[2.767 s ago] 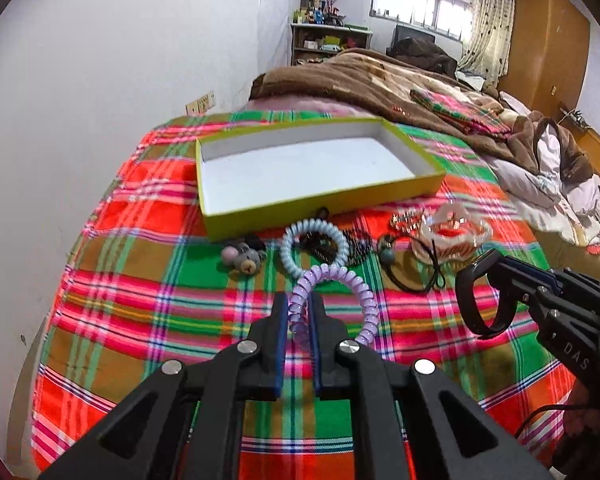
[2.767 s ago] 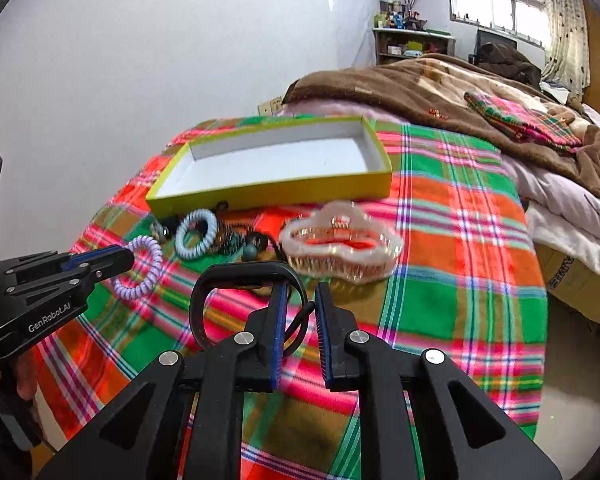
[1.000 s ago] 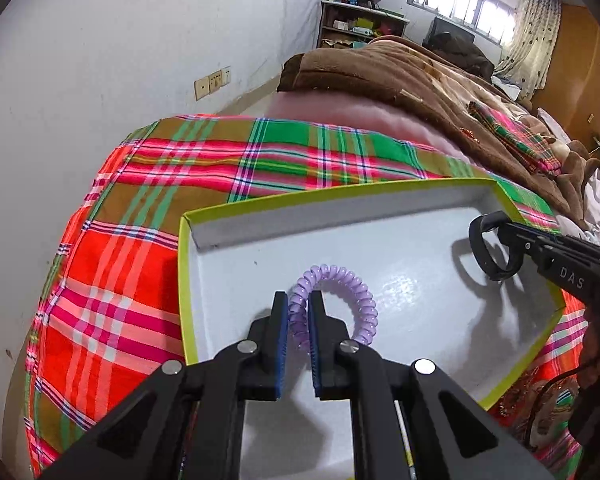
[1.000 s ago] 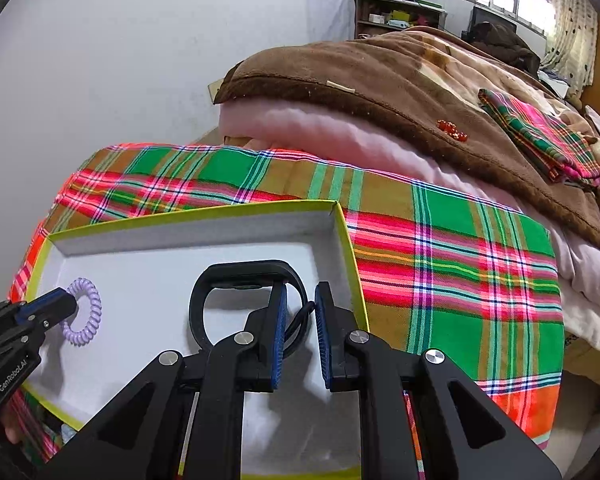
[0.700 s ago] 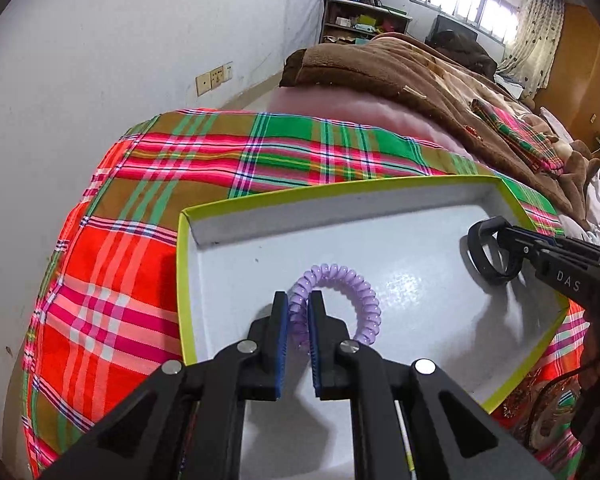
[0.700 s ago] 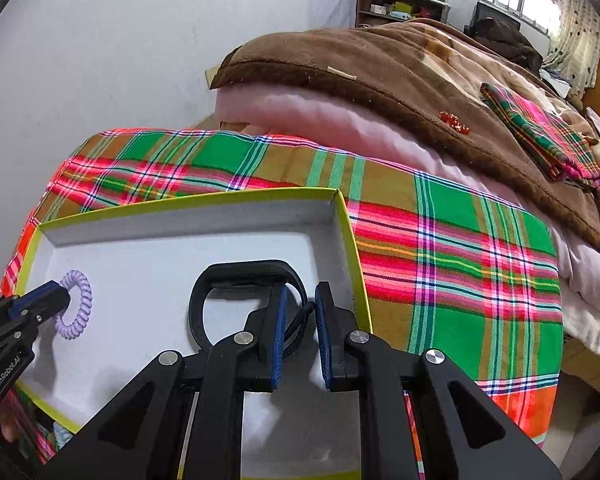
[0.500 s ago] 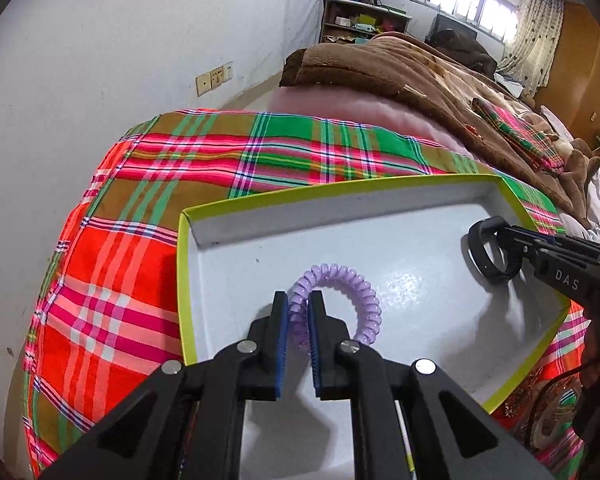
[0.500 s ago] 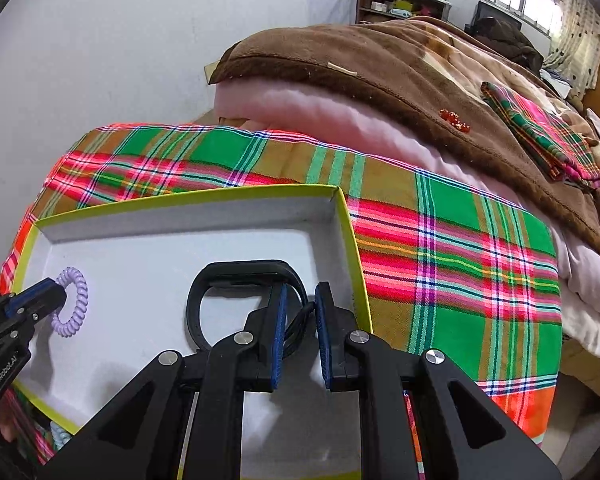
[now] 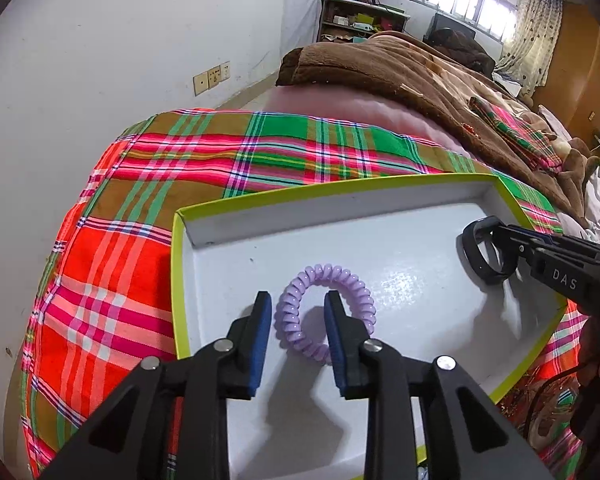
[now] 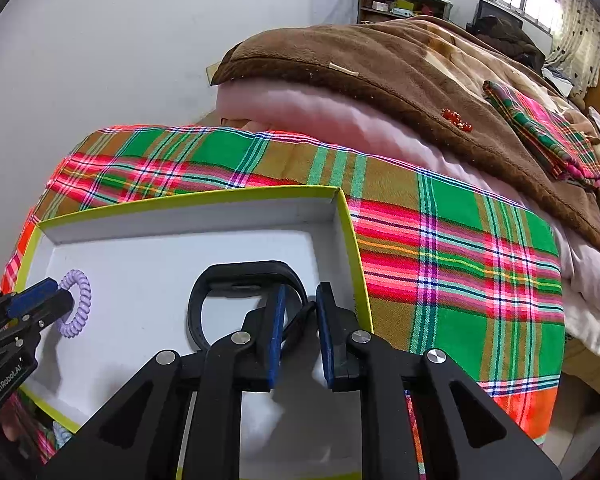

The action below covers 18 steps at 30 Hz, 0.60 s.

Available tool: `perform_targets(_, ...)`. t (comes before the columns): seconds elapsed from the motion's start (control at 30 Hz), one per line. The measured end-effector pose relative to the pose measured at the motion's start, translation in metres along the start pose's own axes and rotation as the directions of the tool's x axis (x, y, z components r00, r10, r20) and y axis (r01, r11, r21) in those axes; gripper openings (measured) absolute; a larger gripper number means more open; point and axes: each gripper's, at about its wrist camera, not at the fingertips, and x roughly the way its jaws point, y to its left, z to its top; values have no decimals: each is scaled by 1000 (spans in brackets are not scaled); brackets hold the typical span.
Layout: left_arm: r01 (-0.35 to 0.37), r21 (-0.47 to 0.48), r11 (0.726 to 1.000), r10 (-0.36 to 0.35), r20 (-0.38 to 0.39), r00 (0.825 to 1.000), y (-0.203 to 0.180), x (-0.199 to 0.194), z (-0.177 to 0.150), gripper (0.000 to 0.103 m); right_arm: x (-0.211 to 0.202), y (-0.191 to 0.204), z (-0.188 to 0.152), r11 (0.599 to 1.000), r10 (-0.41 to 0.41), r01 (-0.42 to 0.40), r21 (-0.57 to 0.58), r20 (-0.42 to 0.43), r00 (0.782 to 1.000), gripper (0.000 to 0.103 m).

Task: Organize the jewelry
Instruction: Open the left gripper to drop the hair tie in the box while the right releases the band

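Note:
A shallow white tray with a yellow-green rim (image 9: 180, 264) (image 10: 346, 216) lies on the plaid cloth. My left gripper (image 9: 296, 304) is open over the tray's left part, its jaws either side of a purple spiral hair tie (image 9: 324, 312) lying on the tray floor; the tie also shows in the right wrist view (image 10: 76, 304). My right gripper (image 10: 300, 300) has its jaws slightly apart around a black wristband (image 10: 236, 280) in the tray's right part; I cannot tell whether they still grip it. The band also shows in the left wrist view (image 9: 484, 256).
The plaid cloth (image 9: 120, 240) covers a bed end beside a white wall (image 9: 100, 60). A brown blanket (image 10: 380, 64) and a folded plaid cloth (image 10: 540, 132) lie beyond the tray. Other trinkets show below the tray's near edge (image 9: 540, 404).
Both grippers carried their items from the cloth over the tray. My left gripper has opened and let go of the purple hair tie. The right jaws have parted a little.

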Motion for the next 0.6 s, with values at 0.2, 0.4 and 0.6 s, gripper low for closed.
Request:
perform_targets(0.2,-11,0,1000,11,-7,1000,1,-1,-1,37,-2,-1,0,1000,6,-6,8,11,1000,18)
perform_targets(0.4,-17,-2,1000,17,6,1000,1,-11,-3,44,-14,1,-1,999,35,-35,4,47,998,30)
perform_targets(0.6,-2,-2,1000,2,54,999,-5,-39,-7,50,-40,4,-4,999,51,-52,12,100,994,30)
